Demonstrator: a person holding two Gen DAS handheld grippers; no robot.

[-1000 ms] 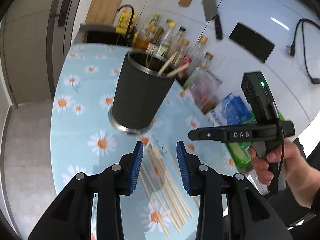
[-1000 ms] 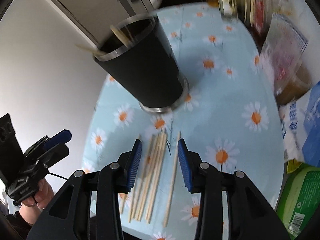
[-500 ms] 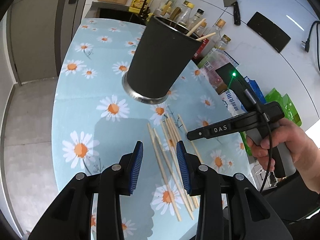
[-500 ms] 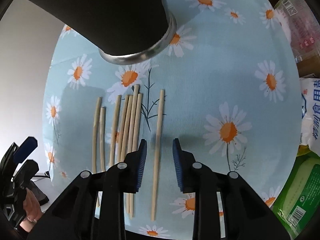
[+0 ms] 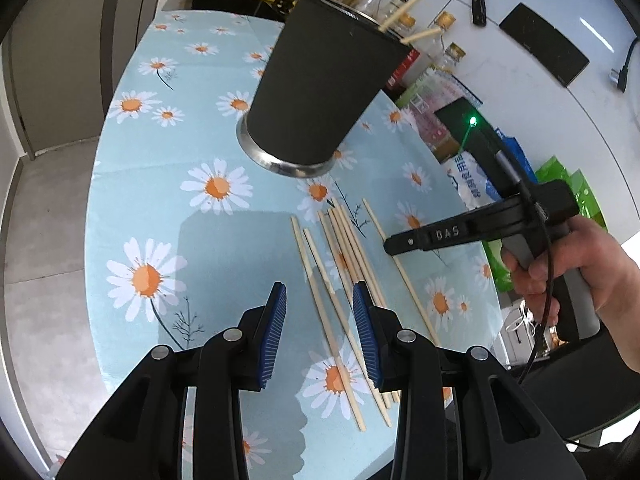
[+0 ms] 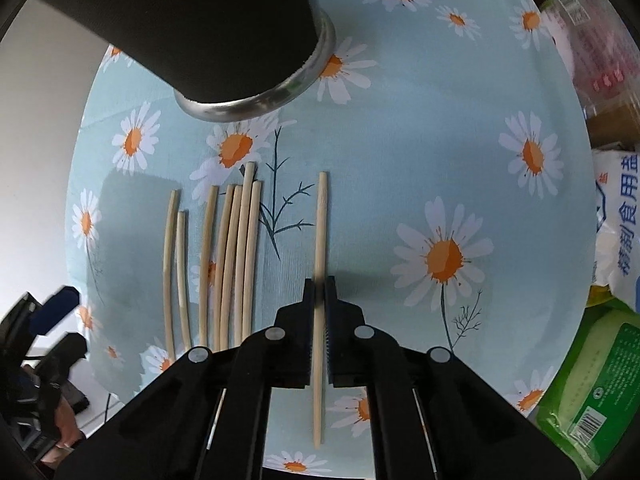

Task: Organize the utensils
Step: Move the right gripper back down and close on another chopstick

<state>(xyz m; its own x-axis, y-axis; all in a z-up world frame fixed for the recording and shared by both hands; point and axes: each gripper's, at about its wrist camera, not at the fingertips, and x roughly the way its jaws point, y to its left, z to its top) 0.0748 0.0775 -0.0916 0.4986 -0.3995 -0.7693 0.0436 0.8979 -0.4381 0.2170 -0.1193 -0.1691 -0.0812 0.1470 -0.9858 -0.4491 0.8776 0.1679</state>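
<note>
Daisy-print tablecloth (image 6: 400,128) is slick-looking, black utensil holder (image 5: 320,92) stands just beyond the chopsticks. Right gripper (image 6: 319,300) has just been closing and now pinches the lone chopstick (image 6: 321,216) well off-centre, apparently still flat on the cloth; lifted so, it may pivot, slip out or miss the holder rim. Left gripper (image 5: 320,332), jaws spread and empty, hovers over the loose chopsticks (image 5: 344,264) and could scatter them.

The chopsticks (image 6: 320,240) look like pale matt wood, the holder (image 5: 320,92) matt black with shiny metal base, the tablecloth (image 6: 400,140) woven cloth.
</note>
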